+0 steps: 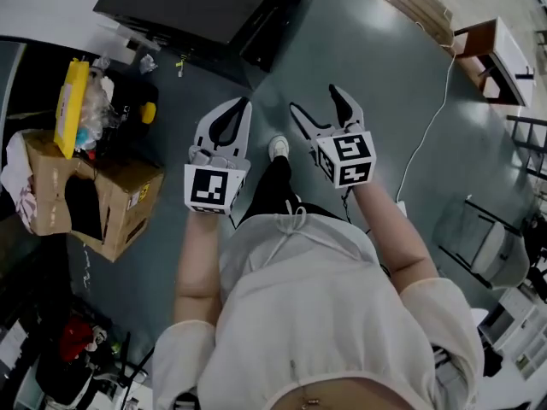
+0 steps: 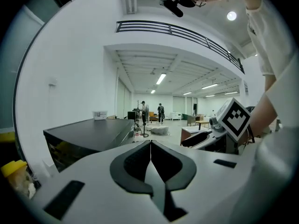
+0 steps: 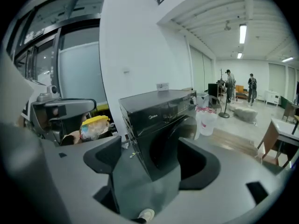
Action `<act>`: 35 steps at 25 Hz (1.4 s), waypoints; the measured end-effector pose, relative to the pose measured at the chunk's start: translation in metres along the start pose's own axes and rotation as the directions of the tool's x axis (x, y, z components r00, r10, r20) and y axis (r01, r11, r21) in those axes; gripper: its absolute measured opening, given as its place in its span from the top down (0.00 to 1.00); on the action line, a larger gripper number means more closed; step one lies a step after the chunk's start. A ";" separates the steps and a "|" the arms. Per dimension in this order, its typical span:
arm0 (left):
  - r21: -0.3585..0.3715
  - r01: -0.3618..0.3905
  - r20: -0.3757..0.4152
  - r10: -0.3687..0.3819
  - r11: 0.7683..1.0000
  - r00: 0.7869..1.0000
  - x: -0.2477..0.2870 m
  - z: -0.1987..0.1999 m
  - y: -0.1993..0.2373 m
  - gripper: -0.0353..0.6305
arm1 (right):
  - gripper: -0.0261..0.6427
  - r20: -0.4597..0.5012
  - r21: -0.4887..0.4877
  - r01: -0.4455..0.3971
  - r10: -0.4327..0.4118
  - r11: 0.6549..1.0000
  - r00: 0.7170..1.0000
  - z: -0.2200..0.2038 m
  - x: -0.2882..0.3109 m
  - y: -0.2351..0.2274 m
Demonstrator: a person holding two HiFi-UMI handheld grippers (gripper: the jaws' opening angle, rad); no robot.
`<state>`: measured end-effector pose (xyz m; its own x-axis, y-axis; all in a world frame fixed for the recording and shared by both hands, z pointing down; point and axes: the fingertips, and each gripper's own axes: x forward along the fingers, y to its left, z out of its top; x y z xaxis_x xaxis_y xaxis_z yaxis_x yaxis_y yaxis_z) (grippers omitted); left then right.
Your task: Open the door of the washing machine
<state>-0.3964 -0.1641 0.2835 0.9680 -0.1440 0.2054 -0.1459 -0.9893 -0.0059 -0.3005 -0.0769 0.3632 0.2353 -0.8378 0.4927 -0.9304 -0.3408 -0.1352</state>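
Cardboard box [image 1: 51,178] at my left: yellow-lidded clear container [image 1: 70,105] and plastic bags [image 1: 92,114] on top; inside too dark to read. Black washing machine [image 3: 156,120] ahead of my right claw [image 3: 152,160], well apart, its round door [image 3: 175,141] shut, framed between spread, empty jaws. Left claw [image 2: 150,146] pinched closed, empty. Grey floor [image 1: 367,67] between; white cable [image 1: 432,126] off right.

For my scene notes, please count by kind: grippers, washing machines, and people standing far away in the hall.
Grippers: 2 (left gripper, right gripper)
Washing machine: 1
People far away: 2
Total: 5
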 end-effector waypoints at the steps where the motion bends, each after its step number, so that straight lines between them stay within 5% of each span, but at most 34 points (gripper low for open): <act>1: -0.010 0.003 -0.005 -0.003 1.000 1.000 0.012 -0.008 0.009 0.91 | 0.41 -0.021 0.013 0.001 0.000 1.000 1.000 -0.003 0.018 -0.006; 9: -0.130 0.006 -0.063 -0.015 0.992 0.998 0.082 -0.079 0.066 0.91 | 0.44 -0.199 0.096 0.054 -0.034 0.994 0.979 -0.042 0.150 -0.044; 17: -0.174 -0.005 -0.161 -0.024 0.985 0.987 0.114 -0.147 0.089 0.91 | 0.49 -0.321 0.166 0.125 -0.066 0.978 0.945 -0.091 0.243 -0.069; 28: -0.233 -0.082 -0.259 0.019 0.969 0.966 0.101 -0.205 0.098 0.91 | 0.74 -0.398 0.202 0.188 -0.095 0.961 0.912 -0.132 0.306 -0.073; 35: -0.239 -0.112 -0.274 0.044 0.965 0.961 0.100 -0.215 0.083 0.91 | 0.76 -0.440 0.249 0.166 -0.041 0.954 0.897 -0.135 0.315 -0.077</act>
<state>-0.3552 -0.2549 0.5140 0.8677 -0.1753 0.4652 -0.2982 -0.9323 0.2049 -0.1932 -0.2568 0.6445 0.1252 -0.5499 0.8258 -0.7785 -0.5704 -0.2617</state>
